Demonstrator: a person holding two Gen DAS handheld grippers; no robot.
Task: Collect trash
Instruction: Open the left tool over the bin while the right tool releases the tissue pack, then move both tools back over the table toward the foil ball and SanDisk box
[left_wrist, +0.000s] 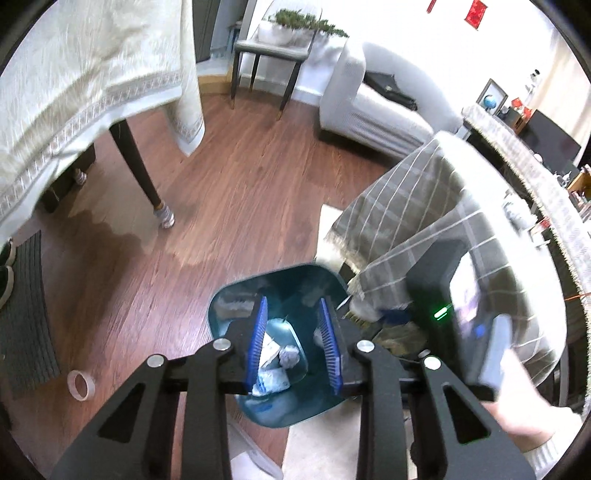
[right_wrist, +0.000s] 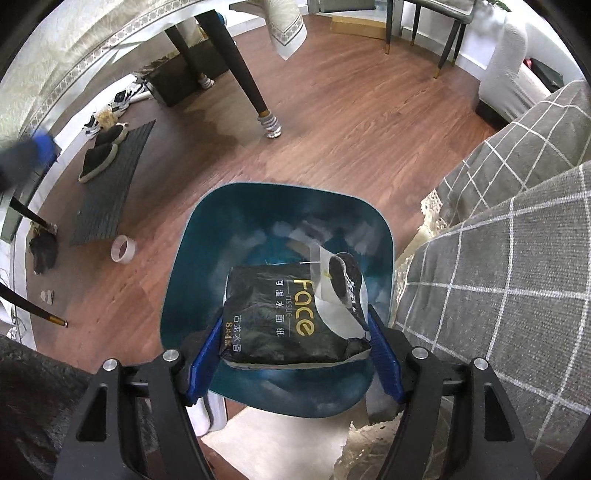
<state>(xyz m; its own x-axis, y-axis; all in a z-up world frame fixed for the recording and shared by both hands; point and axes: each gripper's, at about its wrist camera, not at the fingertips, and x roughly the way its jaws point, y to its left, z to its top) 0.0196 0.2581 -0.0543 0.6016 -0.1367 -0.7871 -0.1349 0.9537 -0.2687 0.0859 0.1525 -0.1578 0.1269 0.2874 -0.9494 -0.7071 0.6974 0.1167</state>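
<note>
A teal trash bin (left_wrist: 236, 286) stands on the wood floor beside the sofa. At its bottom lie crumpled white papers and wrappers (left_wrist: 286, 356). My left gripper (left_wrist: 292, 301) hangs over the bin's mouth, its blue pads apart with nothing between them. In the right wrist view, my right gripper (right_wrist: 295, 321) is shut on a black tissue packet (right_wrist: 280, 314) with gold "Face" lettering and a torn white end. It holds the packet right above the bin (right_wrist: 192, 236). The black body of the right gripper (left_wrist: 454, 295) shows blurred at the right of the left wrist view.
A roll of clear tape (right_wrist: 123, 249) lies on the floor left of the bin. A grey checked blanket (right_wrist: 498, 277) covers the sofa at the right. A dark table leg (right_wrist: 243, 74) under a cream cloth stands beyond, and a dark mat (right_wrist: 107, 184) with slippers lies at the left.
</note>
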